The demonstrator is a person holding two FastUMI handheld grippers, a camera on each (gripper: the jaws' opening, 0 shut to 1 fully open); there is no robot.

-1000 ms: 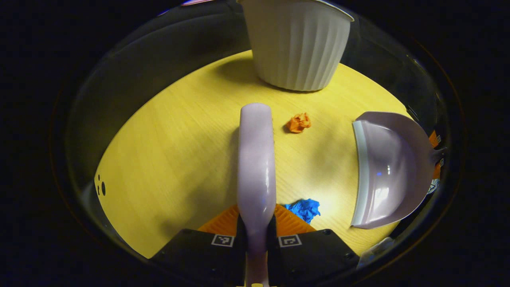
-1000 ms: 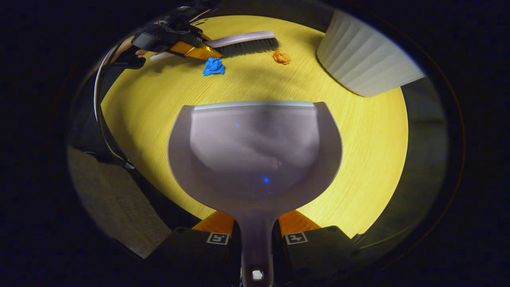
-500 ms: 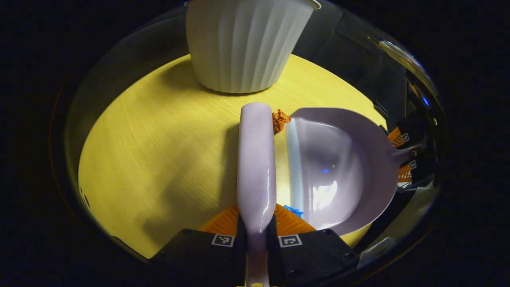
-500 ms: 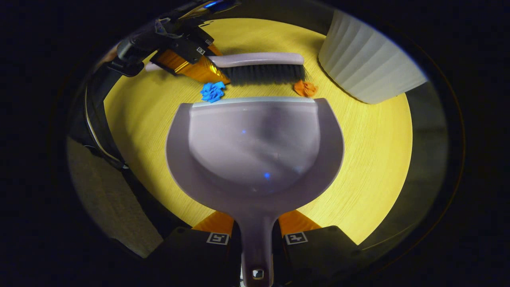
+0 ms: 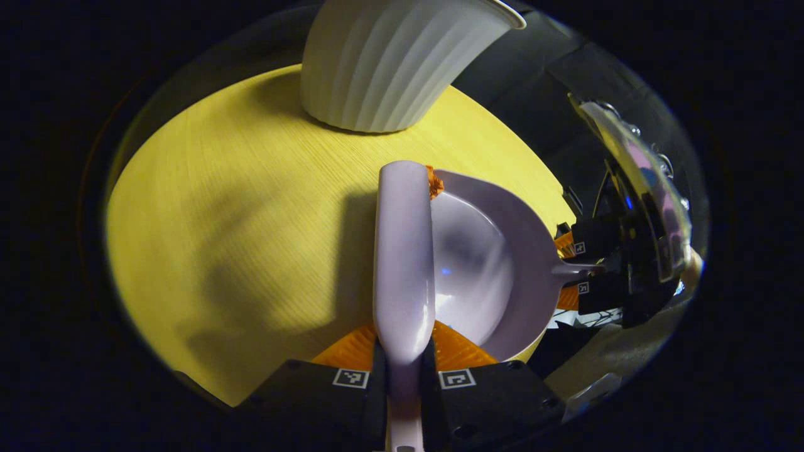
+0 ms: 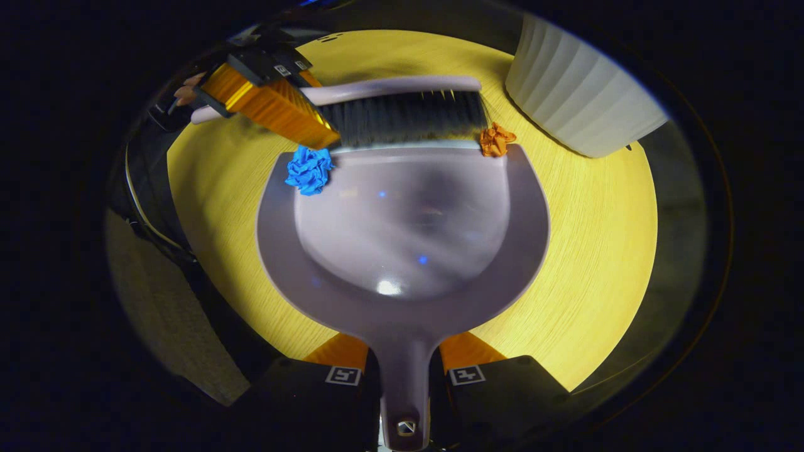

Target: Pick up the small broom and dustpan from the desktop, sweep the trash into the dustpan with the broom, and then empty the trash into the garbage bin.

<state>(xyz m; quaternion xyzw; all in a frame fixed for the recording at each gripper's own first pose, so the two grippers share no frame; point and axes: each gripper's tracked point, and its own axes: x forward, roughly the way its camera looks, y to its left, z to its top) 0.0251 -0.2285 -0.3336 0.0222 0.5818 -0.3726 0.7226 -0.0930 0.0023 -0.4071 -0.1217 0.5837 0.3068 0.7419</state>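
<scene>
Gripping the broom [image 5: 404,251] by its handle, the left claw [image 5: 402,367] has both fingers pressed against the handle's sides, closed down to the handle's width. In the left gripper view the broom's pale back runs straight ahead from the claw, lying over the front edge of the dustpan [image 5: 496,263]. The right claw [image 6: 404,370] is likewise closed on the dustpan's handle, one finger on each side of it, and the pan [image 6: 402,232] spreads forward from the claw with its lip on the yellow worktop [image 6: 597,251].

In the right gripper view the broom's dark bristles [image 6: 405,119] stand along the pan's lip, touching it. A crumpled blue scrap [image 6: 309,169] sits at the lip's left corner, on the pan's edge. A crumpled orange scrap [image 6: 497,139] sits at the right corner, just beside the bristle end; in the left gripper view it shows at the broom's tip [image 5: 434,182].

The white ribbed garbage bin [image 6: 581,100] stands on the worktop beyond the pan, to the right, near the orange scrap but apart from it.
</scene>
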